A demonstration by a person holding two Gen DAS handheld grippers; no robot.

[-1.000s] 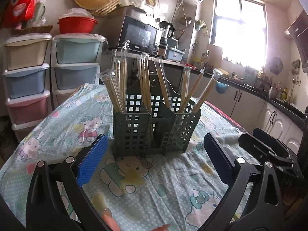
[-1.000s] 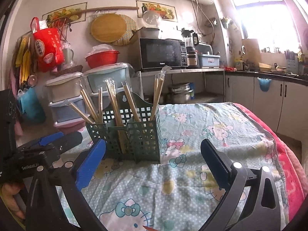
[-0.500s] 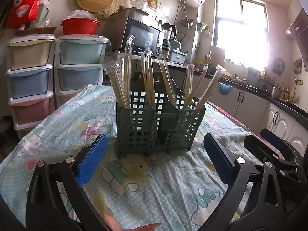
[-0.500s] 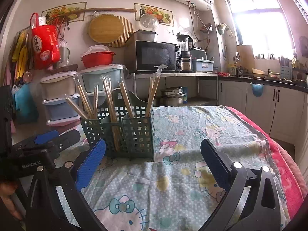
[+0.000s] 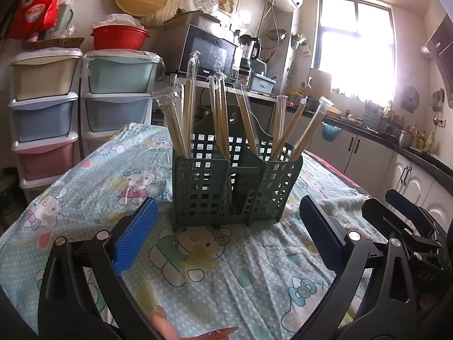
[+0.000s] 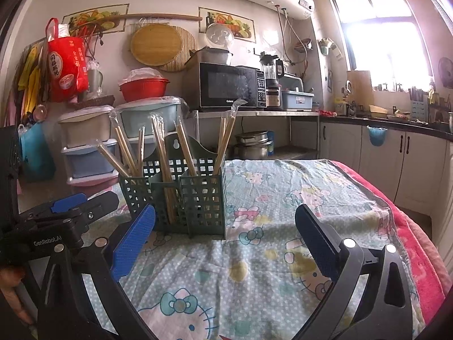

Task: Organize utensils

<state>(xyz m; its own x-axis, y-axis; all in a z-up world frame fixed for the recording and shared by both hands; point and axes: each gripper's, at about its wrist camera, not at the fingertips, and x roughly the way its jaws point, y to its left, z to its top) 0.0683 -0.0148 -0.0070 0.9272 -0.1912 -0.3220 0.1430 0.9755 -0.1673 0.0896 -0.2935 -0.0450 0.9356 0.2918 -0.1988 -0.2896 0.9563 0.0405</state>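
Note:
A dark green lattice utensil caddy [image 5: 232,189] stands upright on the cartoon-print tablecloth [image 5: 220,272], seen too in the right wrist view as the caddy [image 6: 181,198]. Several plastic-wrapped chopstick pairs [image 5: 220,119] lean in its compartments, likewise the chopsticks [image 6: 181,147]. My left gripper [image 5: 228,232] is open and empty, a short way in front of the caddy. My right gripper [image 6: 225,235] is open and empty, in front of the caddy and to its right. Each gripper shows at the edge of the other's view.
Stacked plastic drawers [image 5: 45,113] and a red bowl [image 5: 120,36] stand behind the table on the left. A microwave [image 6: 230,86] sits on a shelf beyond. Kitchen cabinets [image 6: 382,155] run along the right. A pink blanket edge [image 6: 419,243] borders the table.
Both grippers have drawn slightly closer to the caddy and lifted their view a little. The caddy and chopsticks have not moved. Jaws stay open.

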